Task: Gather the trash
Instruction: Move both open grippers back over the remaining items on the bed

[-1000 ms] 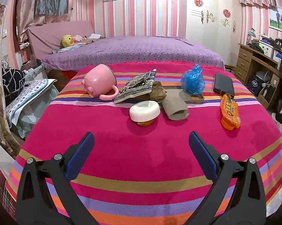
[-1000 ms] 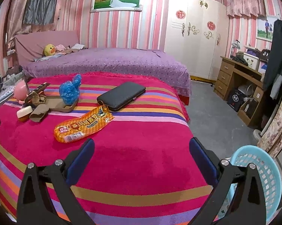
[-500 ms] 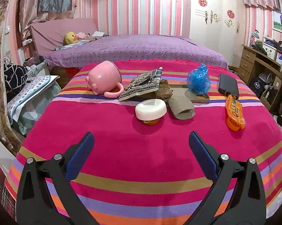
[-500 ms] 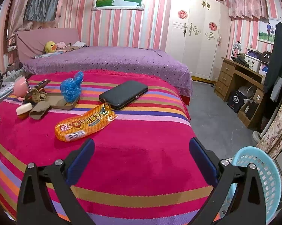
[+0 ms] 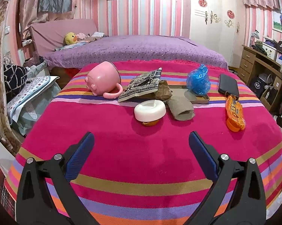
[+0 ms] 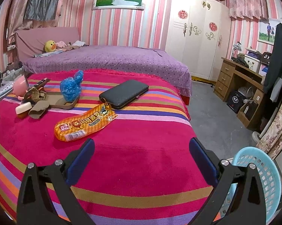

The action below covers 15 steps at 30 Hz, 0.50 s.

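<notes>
Left wrist view: left gripper [image 5: 141, 144] spread wide, nothing between its jaws, hovering above the striped cloth [image 5: 122, 150]. Ahead lie a cardboard tube [image 5: 180, 107], a crumpled brown wad [image 5: 164, 92], a blue plastic bag [image 5: 198, 80], an orange snack wrapper [image 5: 234, 113], a white-lidded jar [image 5: 150, 110] and a pink mug [image 5: 103, 78] on its side.

Right wrist view: right gripper [image 6: 141, 144] equally wide open and empty, with the wrapper just ahead of its left finger. Judgement: collecting looks barely begun, as every piece is still on the cloth.

Only the right view shows the blue basket [image 6: 262, 172] on the floor, its inside mostly hidden, and the black wallet [image 6: 125, 93] in full. Only the left shows the patterned packet [image 5: 142, 84] clearly.
</notes>
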Each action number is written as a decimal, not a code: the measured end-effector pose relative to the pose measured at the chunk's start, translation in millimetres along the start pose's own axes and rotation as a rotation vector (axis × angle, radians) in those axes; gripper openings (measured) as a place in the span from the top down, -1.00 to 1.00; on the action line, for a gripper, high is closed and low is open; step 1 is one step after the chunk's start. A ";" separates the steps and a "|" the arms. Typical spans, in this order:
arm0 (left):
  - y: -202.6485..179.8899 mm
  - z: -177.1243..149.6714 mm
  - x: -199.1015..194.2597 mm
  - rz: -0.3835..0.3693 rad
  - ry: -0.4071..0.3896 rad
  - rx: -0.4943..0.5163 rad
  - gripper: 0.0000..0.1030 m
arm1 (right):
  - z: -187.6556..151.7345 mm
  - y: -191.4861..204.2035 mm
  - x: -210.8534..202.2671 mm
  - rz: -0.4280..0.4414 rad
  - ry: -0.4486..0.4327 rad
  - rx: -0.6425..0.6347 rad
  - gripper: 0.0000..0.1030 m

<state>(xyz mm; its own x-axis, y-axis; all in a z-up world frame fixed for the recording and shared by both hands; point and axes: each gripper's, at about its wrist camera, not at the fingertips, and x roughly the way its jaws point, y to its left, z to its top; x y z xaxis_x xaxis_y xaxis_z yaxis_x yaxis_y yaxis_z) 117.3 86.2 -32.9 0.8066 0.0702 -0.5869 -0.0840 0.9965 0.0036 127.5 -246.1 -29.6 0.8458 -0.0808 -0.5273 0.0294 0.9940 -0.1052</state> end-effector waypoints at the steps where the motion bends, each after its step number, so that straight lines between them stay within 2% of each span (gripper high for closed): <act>1: -0.6 0.0 -0.5 0.001 -0.003 0.002 -0.89 | 0.1 0.1 0.2 0.000 0.001 0.001 -0.91; 15: -4.1 0.3 2.0 0.004 -0.006 0.006 -0.89 | 0.6 -0.7 -1.7 0.006 -0.001 0.008 -0.91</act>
<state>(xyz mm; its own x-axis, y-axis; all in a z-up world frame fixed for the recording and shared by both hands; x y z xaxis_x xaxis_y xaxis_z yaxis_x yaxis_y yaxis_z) 119.5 82.3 -33.8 0.8097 0.0742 -0.5822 -0.0837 0.9964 0.0106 126.3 -246.6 -28.2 0.8463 -0.0751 -0.5273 0.0291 0.9950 -0.0951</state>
